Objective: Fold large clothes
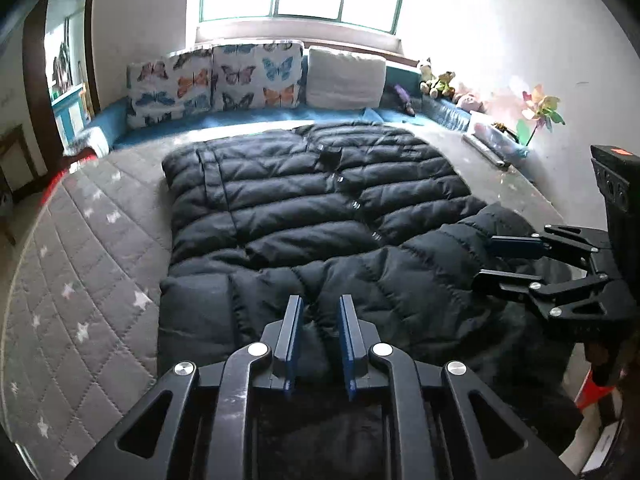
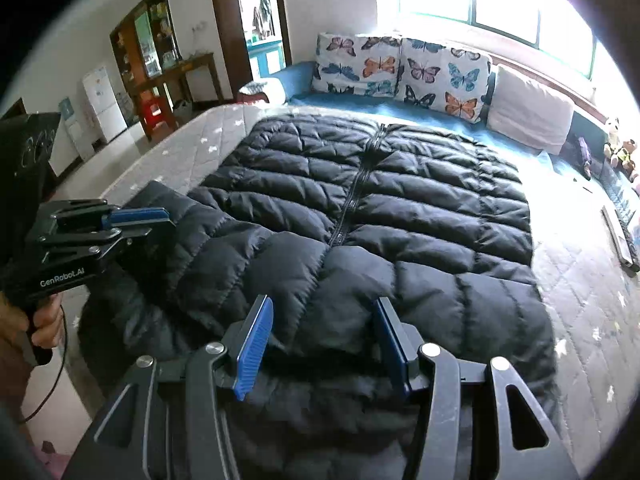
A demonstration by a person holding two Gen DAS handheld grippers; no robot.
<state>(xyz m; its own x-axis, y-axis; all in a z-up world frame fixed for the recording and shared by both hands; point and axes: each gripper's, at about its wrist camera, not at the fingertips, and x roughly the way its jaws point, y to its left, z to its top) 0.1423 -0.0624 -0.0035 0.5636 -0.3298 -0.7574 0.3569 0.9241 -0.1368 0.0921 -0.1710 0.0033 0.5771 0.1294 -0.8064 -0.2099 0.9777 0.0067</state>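
Black puffer jacket (image 1: 320,216) lies spread flat on the bed (image 1: 80,280), front up, zipper (image 2: 356,192) closed and running near-to-far down the middle; hem end is far, toward the butterfly cushions (image 1: 216,80) and white pillow (image 1: 344,76), collar end is near. A sleeve (image 1: 460,252) is already laid across the near chest, so this looks like the sleeve-tucking stage, body fold not yet done.

Left gripper (image 1: 320,312) hangs over the near edge of the jacket, jaws narrow but with a gap; dark fabric shows in the gap, no clear pinch, cannot tell if the pads press it. Right gripper (image 2: 324,320) sits just beside it on the right, jaws about half open over the near quilted panel, pads apart from the cloth, holding nothing.

Likely next: both grippers need to pinch the near collar-shoulder edge, one each side of the zipper, then carry it far toward the hem. Puffy slick shell, so bite deep.
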